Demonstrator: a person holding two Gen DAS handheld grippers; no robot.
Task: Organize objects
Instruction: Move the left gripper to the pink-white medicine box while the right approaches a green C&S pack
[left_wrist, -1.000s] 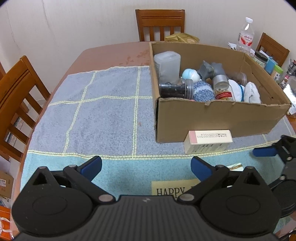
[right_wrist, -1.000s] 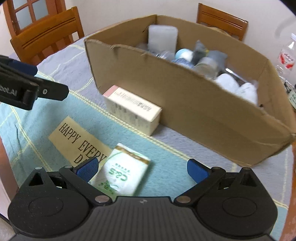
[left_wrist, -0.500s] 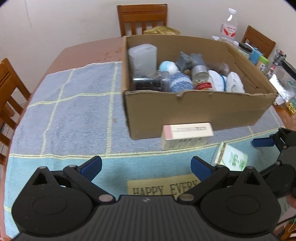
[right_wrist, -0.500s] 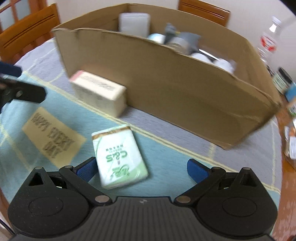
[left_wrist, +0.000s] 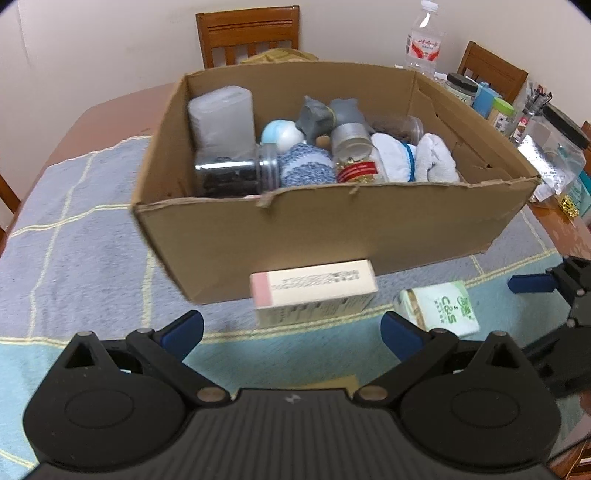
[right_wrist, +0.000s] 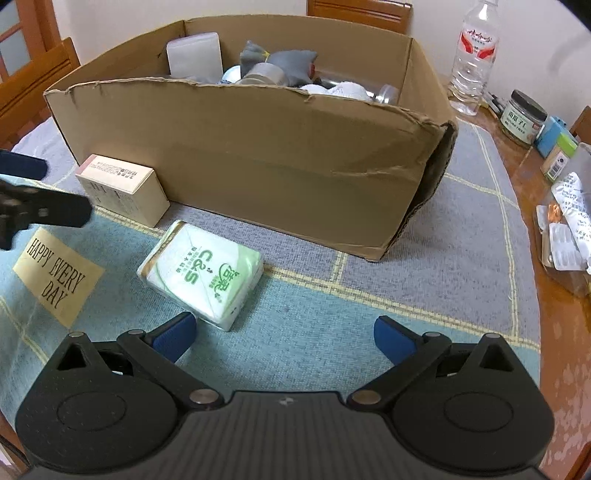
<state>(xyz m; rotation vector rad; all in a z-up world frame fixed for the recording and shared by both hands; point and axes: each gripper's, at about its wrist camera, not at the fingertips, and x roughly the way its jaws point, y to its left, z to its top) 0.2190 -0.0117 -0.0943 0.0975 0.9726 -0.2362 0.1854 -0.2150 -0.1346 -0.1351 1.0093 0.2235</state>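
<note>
Green-and-white tissue pack (right_wrist: 201, 271) lies just ahead-left of spread, empty right tongs (right_wrist: 283, 334), long axis diagonal; left tongs (left_wrist: 291, 330), also spread, face cream carton (left_wrist: 314, 291).

The cardboard box's (right_wrist: 258, 155) near wall hides the lower parts of everything inside it. Print on the small carton (left_wrist: 314, 291) is blurred and unreadable. The right gripper (left_wrist: 554, 291) is cut off by the left view's edge (only one blue pad shows). Packets at the table's right edge (right_wrist: 569, 236), possibly pill strips, are too distorted to identify.
</note>
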